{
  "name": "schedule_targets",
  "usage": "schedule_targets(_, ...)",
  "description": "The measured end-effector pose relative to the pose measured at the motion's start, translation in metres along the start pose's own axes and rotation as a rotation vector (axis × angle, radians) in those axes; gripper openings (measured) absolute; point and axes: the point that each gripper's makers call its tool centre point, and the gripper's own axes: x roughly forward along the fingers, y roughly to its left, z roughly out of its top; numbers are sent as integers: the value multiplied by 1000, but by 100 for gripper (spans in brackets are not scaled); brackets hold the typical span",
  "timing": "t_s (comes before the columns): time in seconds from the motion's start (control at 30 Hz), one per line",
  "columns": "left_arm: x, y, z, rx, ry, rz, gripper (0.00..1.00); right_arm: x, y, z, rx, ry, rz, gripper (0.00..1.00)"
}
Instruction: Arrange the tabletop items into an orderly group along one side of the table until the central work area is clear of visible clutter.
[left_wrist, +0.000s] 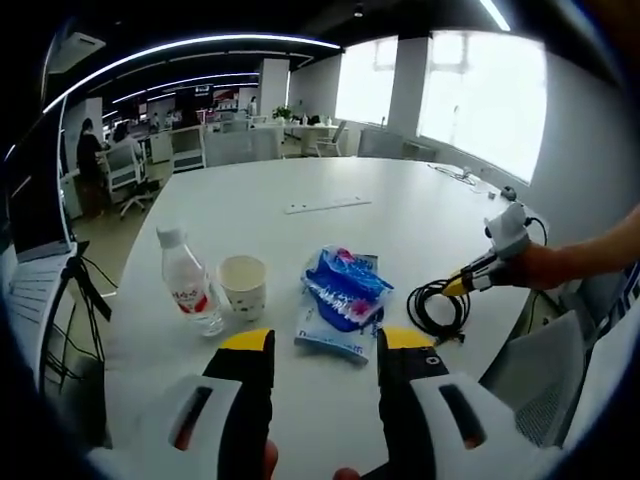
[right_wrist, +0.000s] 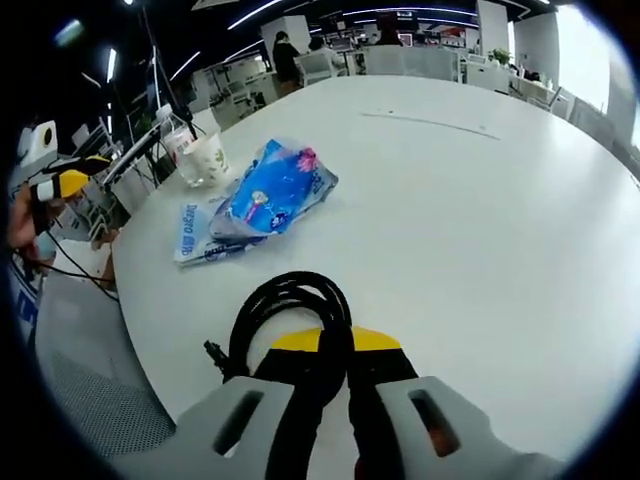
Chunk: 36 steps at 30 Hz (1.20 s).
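On the round white table (left_wrist: 400, 225) stand a clear water bottle (left_wrist: 187, 280) with a red label and a paper cup (left_wrist: 243, 285). To their right a blue snack bag (left_wrist: 345, 285) lies on a flat white-and-blue packet (left_wrist: 330, 338). My left gripper (left_wrist: 328, 345) is open just short of the packet, nothing between its jaws. My right gripper (left_wrist: 462, 283) comes in from the right, shut on a coiled black cable (left_wrist: 438, 305). In the right gripper view, the right gripper (right_wrist: 337, 345) pinches the cable (right_wrist: 290, 300), with the bag (right_wrist: 272, 185), packet (right_wrist: 195, 232) and cup (right_wrist: 205, 158) beyond.
A thin white strip (left_wrist: 327, 205) lies farther out on the table. A tripod (left_wrist: 80, 290) stands off the left edge and a mesh chair (left_wrist: 540, 380) off the near right edge. Desks, chairs and people are in the background.
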Motion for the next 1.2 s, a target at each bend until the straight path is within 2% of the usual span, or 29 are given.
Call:
schedule_targets(0.13,3,0,2,0,-3,-1,40,1,-3,1,6,3,2,1)
schedule_targets(0.47,5,-1,1,-2,2,-2,40,0,-2,-1,-3,9,-2,1)
schedule_targets(0.73,5,3,1,-19,-6,10,40,-1,-6,0,-5,17,-15,5)
schedule_targets(1.2,7,4,-3,-41,-7,15,40,-11,-5,7,11,-21,-20,6)
